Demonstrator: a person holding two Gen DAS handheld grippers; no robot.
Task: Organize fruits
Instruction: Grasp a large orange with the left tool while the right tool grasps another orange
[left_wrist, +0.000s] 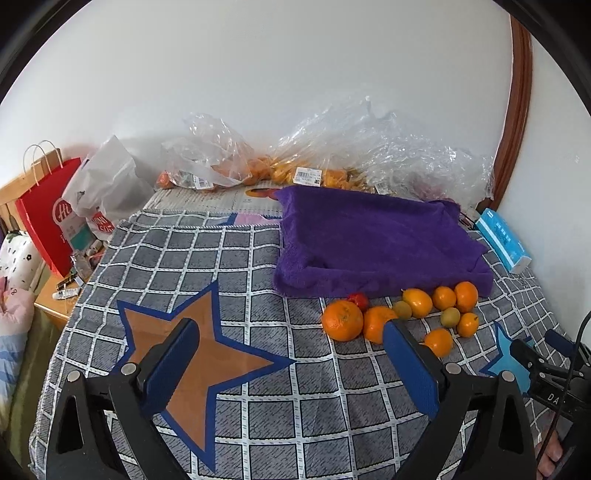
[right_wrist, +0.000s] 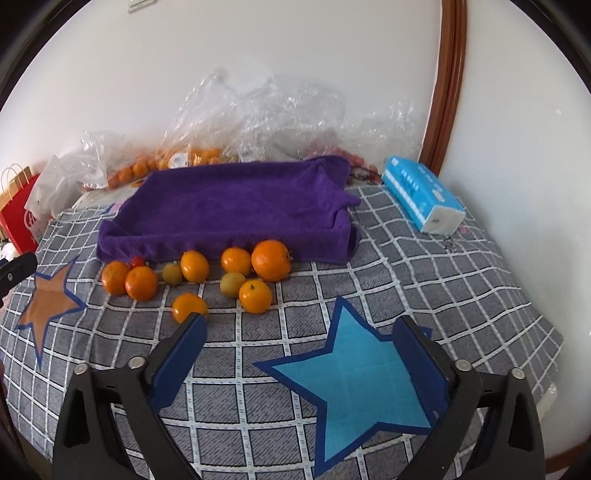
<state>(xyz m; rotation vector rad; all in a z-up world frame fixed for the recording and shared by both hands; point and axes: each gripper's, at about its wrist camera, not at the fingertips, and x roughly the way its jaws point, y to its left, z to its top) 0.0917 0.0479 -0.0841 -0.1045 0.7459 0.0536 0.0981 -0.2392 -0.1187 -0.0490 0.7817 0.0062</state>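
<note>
Several oranges, such as a big one (left_wrist: 342, 319) (right_wrist: 270, 259), two yellow-green fruits (right_wrist: 232, 284) and a small red fruit (right_wrist: 137, 261) lie loose on the grey checked cloth, just in front of a tray draped in a purple towel (left_wrist: 376, 240) (right_wrist: 236, 206). My left gripper (left_wrist: 291, 326) is open and empty, hovering above the cloth left of the fruit. My right gripper (right_wrist: 301, 323) is open and empty, over a blue star patch (right_wrist: 354, 380), with one orange (right_wrist: 189, 306) by its left fingertip.
Clear plastic bags holding more oranges (left_wrist: 280, 170) (right_wrist: 177, 158) lie against the back wall. A blue tissue pack (right_wrist: 421, 195) (left_wrist: 502, 240) sits at the right. A red paper bag (left_wrist: 48, 218) and white bags stand at the left. An orange star patch (left_wrist: 207, 369) marks the cloth.
</note>
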